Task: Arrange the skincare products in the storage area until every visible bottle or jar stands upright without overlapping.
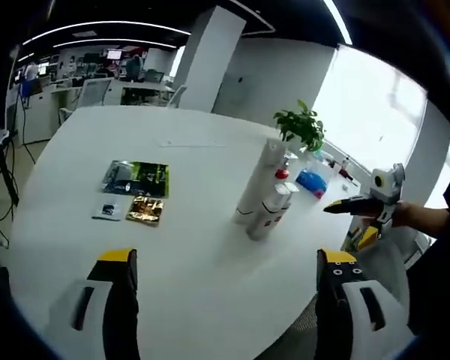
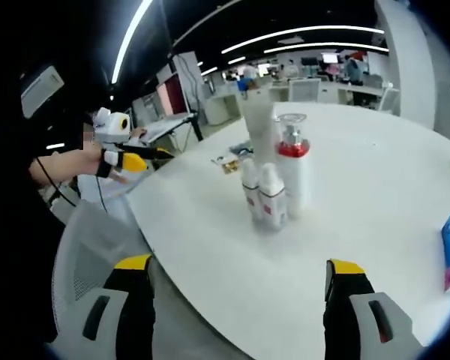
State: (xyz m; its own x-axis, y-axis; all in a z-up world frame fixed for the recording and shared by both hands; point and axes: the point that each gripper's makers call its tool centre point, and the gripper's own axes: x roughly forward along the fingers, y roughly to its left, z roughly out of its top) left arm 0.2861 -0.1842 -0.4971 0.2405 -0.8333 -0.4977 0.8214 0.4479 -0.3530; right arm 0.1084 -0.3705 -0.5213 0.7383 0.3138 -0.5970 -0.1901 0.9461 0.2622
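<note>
Bottles (image 1: 264, 196) upright, well beyond open left claw (image 1: 229, 281).

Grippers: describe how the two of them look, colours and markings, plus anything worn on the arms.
Each gripper has two dark grey jaws with yellow caps at the tips and a slot in each jaw. The left gripper and right gripper look alike. Seen from the side, each is yellow and black. A dark sleeve covers the right arm.
</note>
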